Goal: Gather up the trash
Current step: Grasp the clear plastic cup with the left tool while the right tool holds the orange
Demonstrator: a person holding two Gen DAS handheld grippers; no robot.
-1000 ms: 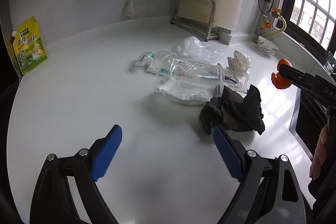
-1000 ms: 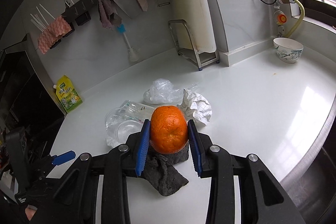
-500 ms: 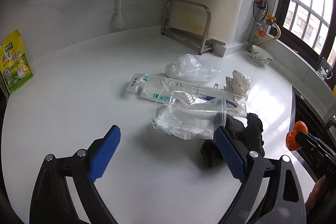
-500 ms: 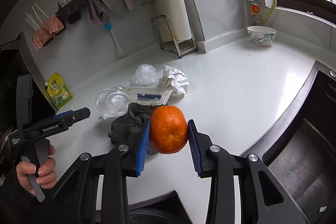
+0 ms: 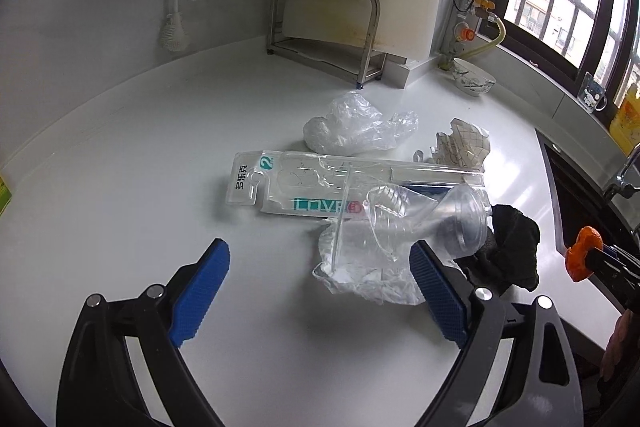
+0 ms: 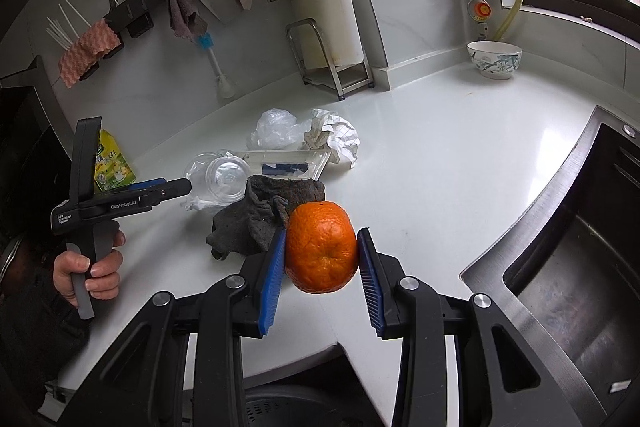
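Note:
My right gripper [image 6: 321, 267] is shut on an orange [image 6: 321, 247] and holds it above the counter's front edge; the orange also shows in the left wrist view [image 5: 583, 253]. My left gripper [image 5: 320, 287] is open and empty, low over the counter beside a clear plastic cup [image 5: 432, 219] lying on a crumpled clear bag [image 5: 360, 267]. A clear blister pack [image 5: 320, 183], a crumpled plastic bag [image 5: 352, 129], a crumpled paper [image 5: 460, 147] and a dark grey rag [image 5: 508, 247] lie around the cup.
A steel sink [image 6: 560, 267] is at the right. A bowl [image 6: 494, 59] stands at the back by the window. A metal rack [image 5: 324, 31] stands at the wall. A yellow pouch [image 6: 112, 167] leans at the left. A dark bin [image 6: 280, 407] shows below the counter edge.
My right gripper has drawn back with the orange toward the counter's front edge, past the rag. My left gripper has moved closer to the cup and bag.

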